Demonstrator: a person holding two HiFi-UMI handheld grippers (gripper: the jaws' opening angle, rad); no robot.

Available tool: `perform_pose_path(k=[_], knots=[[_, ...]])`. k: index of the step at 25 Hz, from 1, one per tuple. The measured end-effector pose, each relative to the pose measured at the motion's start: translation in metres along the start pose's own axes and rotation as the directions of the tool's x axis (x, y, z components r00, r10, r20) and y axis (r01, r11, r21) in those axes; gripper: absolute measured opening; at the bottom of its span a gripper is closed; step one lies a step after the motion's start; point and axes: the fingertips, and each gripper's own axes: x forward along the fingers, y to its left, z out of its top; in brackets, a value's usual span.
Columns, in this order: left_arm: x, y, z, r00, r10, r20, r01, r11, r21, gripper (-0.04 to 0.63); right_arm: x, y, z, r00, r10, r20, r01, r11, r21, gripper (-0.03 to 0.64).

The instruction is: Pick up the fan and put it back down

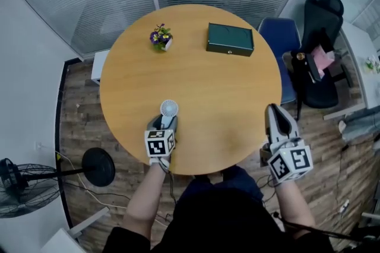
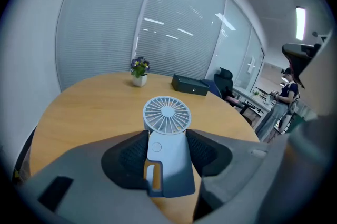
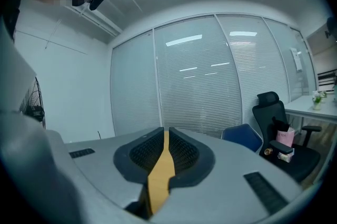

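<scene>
A small pale-blue handheld fan [image 1: 168, 109] with a round grille is held by its handle in my left gripper [image 1: 165, 122], over the near left part of the round wooden table [image 1: 225, 85]. In the left gripper view the fan [image 2: 167, 115] stands upright between the black pads [image 2: 129, 152], which press on both sides of its handle, and the tabletop lies below it. My right gripper [image 1: 273, 109] hovers at the table's near right edge. Its jaws are closed together with nothing between them, only a thin strip of tabletop showing through the right gripper [image 3: 164, 139].
A dark green box [image 1: 230, 39] and a small pot of purple flowers [image 1: 161, 38] sit at the far side of the table. A blue chair [image 1: 282, 38] and a black office chair [image 1: 320, 26] stand at the right. A floor fan [image 1: 18, 186] stands at the lower left.
</scene>
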Motion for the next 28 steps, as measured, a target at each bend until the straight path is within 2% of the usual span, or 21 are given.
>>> perform_pose_path(k=[8, 15, 19, 24, 28], knots=[[0.044, -0.051, 0.03, 0.998, -0.053, -0.032, 0.056, 0.994, 0.098, 0.218, 0.012, -0.025, -0.001, 1.0, 0.027, -0.002, -0.026, 0.999, 0.027, 0.032], [0.095, -0.084, 0.047, 0.994, -0.047, -0.1, 0.062, 0.985, 0.158, 0.218, 0.036, -0.066, -0.005, 0.997, 0.069, -0.018, -0.067, 0.995, 0.068, 0.028], [0.127, -0.101, 0.041, 0.987, -0.048, -0.155, 0.075, 0.981, 0.179, 0.218, 0.05, -0.093, -0.013, 0.996, 0.082, -0.032, -0.078, 0.991, 0.112, 0.025], [0.156, -0.108, 0.019, 0.974, -0.032, -0.226, 0.07, 0.984, 0.164, 0.218, 0.06, -0.117, -0.026, 0.994, 0.095, -0.059, -0.086, 0.987, 0.138, 0.023], [0.166, -0.108, 0.012, 0.968, -0.012, -0.249, 0.056, 0.984, 0.17, 0.218, 0.065, -0.134, -0.032, 0.994, 0.09, -0.069, -0.078, 0.983, 0.167, 0.018]])
